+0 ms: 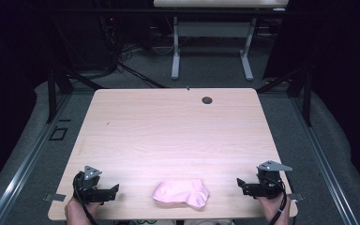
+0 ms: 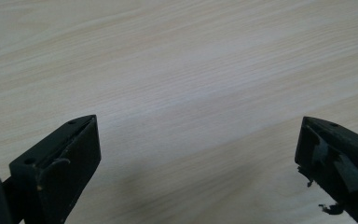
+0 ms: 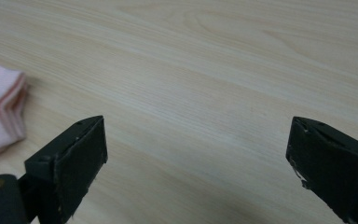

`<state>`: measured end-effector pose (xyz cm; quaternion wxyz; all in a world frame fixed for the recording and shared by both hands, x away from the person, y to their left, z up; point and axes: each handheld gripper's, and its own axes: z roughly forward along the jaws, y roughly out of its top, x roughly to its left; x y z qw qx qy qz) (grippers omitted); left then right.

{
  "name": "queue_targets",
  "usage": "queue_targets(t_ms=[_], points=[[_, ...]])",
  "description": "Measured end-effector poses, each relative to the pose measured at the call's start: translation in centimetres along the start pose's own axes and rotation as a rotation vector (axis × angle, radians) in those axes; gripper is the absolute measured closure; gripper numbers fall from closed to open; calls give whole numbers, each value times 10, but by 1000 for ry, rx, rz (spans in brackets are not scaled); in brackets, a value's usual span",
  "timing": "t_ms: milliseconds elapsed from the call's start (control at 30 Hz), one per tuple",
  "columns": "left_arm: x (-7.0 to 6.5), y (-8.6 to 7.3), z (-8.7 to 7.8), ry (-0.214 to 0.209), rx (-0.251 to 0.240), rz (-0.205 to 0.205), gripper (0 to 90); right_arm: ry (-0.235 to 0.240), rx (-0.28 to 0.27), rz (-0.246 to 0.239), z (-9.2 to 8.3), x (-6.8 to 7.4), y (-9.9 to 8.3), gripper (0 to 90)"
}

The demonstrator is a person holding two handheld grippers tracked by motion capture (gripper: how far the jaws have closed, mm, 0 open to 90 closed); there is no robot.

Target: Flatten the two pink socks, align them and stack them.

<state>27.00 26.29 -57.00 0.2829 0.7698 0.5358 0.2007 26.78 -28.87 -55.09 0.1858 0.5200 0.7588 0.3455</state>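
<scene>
At the near edge of the light wood-grain table (image 1: 168,126), a folded pink sock (image 1: 181,192) lies flat, roughly midway between the two hands and touching neither tool. The left gripper (image 1: 115,189) sits near the table's near-left corner, held by a hand (image 1: 77,211) that comes in from the bottom edge, and its jaws point right toward the sock; in the left gripper view they stand spread wide, released, with bare wood between them. The right gripper (image 1: 239,184) is held near the near-right corner, its jaws pointing left toward the sock and likewise spread wide with nothing in them; in the right gripper view the sock's layered folded edge (image 3: 2,116) shows at the left, well clear of the jaws. Each tool carries a grey three-cornered plate on top, and a black cable trails from each past the wrist. Farther out the tabletop is plain pale wood with fine grain, and a small dark round grommet (image 1: 207,100) sits near the far edge, right of centre. Beyond the table the floor is grey carpet (image 1: 206,70), with metal rails (image 1: 18,173) running along both sides. At the far end stands a second table on white legs (image 1: 175,56), with dark cables on the floor to its left, and black curtains close the room on either side.
</scene>
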Motion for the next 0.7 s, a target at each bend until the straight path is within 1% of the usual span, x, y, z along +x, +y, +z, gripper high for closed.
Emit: queue_targets(t_ms=[67, 100, 167, 200, 233, 267, 367, 400, 533, 600, 633, 700], points=[[4, -2, 5, 8, 1, -11, 1, -25, 2, 1, 5, -6, -3, 44], [6, -3, 7, 13, 1, -11, 1, -31, 12, -1, 7, -9, -5, 42], [9, -4, 10, 22, -5, -20, 1, -56, 19, -2, 12, -13, -8, 42], [10, -4, 12, 25, -12, -28, 1, -61, 22, -5, 15, -16, -10, 42], [11, -4, 14, 32, -10, -30, 1, -69, 24, -6, 17, -18, -11, 42], [11, -5, 16, 41, -8, -24, 1, -76, 33, -5, 20, -19, -13, 39], [13, -5, 19, 33, -26, -32, 0, -98, 43, -21, 27, -22, -17, 33], [13, -5, 20, 27, -34, -36, 0, -100, 43, -28, 29, -22, -18, 22], [14, -8, 23, 28, -78, -42, 0, -84, 26, -18, 30, -25, -20, 8], [15, -8, 23, 25, -78, -40, 0, -86, 8, -15, 32, -26, -21, 0], [15, -7, 24, 25, -82, -45, 0, -82, 13, -19, 31, -27, -21, 0], [16, -7, 25, 25, -87, -45, 0, -81, 7, -17, 32, -27, -21, 0]])
